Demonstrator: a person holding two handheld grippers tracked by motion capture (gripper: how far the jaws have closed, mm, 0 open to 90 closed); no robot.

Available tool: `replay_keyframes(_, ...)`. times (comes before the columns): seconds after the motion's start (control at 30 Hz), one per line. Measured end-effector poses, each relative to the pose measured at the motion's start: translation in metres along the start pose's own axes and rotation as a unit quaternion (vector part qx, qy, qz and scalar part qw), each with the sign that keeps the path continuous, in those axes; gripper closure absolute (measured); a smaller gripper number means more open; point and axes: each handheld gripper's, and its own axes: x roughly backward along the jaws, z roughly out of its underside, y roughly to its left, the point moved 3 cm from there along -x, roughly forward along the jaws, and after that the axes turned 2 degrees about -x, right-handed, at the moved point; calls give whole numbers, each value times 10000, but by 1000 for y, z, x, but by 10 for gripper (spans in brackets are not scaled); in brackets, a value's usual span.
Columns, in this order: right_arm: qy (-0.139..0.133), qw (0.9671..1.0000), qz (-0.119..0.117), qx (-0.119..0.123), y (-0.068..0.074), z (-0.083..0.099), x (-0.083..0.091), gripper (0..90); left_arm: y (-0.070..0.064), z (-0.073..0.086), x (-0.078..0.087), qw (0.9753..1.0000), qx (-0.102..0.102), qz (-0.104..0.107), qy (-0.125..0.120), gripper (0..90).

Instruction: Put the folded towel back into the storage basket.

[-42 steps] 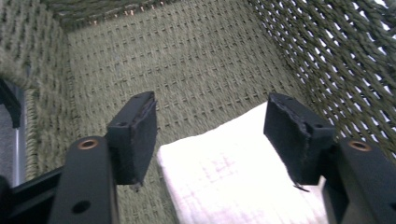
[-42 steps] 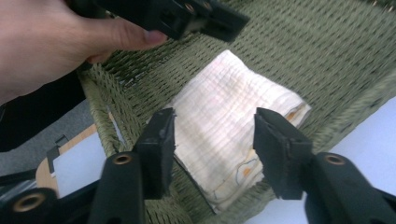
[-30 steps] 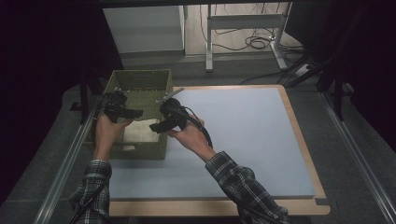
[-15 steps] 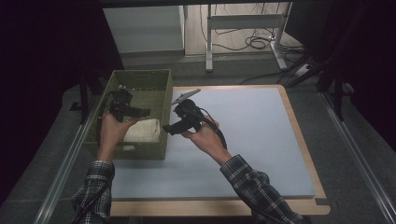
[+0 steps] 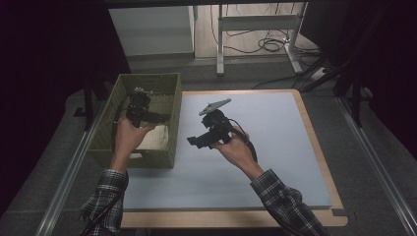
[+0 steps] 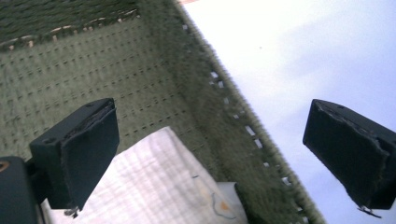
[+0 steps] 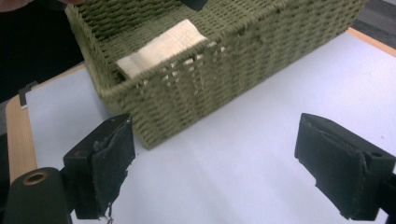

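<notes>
Desk (image 5: 314, 147): wooden top, rim visible along the right and near edges, covered by a pale blue mat (image 5: 265, 147). Grey floor around it, metal rails (image 5: 378, 167) along both long sides. Beyond the far edge: a white table frame (image 5: 255, 22) with cables (image 5: 268, 45) on the floor, and a pale cabinet (image 5: 152, 29). Room otherwise dark.

Woven green basket (image 5: 169, 123) stands at the desk's left edge, toward the far left corner, overhanging the mat's left side. Rectangular, open top, slotted handle gaps in its walls. Inside it, at the near end, lies a folded whitish cloth (image 5: 152, 137), ribbed texture, faint printed marks.

Left gripper (image 5: 160, 118): held above the basket's interior, jaws wide apart, nothing between them. Right gripper (image 5: 193, 141): over the mat just beside the basket's right wall, jaws released, empty.
</notes>
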Motion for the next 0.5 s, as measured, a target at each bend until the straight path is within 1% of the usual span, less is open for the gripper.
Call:
replay_keyframes(0.07,6,10000,2,-17,-3,7,4,122,-8,-2,-2,10000,-79,54,-14,36)
replay_keyframes(0.1,6,10000,2,-17,-3,7,4,122,-8,-2,-2,10000,-79,54,-14,36)
replay_keyframes(0.13,26,10000,2,-20,-5,12,6,122,-11,-2,-3,9999,-97,77,-25,36)
replay_keyframes(0.3,43,10000,9,-34,-9,21,9,120,-23,-5,-8,9996,-216,183,-48,38)
replay_keyframes(0.33,40,10000,14,-35,-11,24,11,120,-28,-6,-10,9994,-268,216,-68,39)
replay_keyframes(0.37,40,10000,14,-35,-11,24,11,120,-28,-6,-10,9994,-268,216,-68,39)
replay_keyframes(0.4,35,10000,21,-49,-12,28,14,119,-33,-8,-11,9991,-314,261,-88,39)
replay_keyframes(0.43,28,10000,31,-46,-13,30,16,119,-33,-8,-11,9991,-314,261,-88,39)
replay_keyframes(0.5,16,10000,42,-48,-14,32,18,119,-38,-9,-12,9988,-362,308,-106,39)
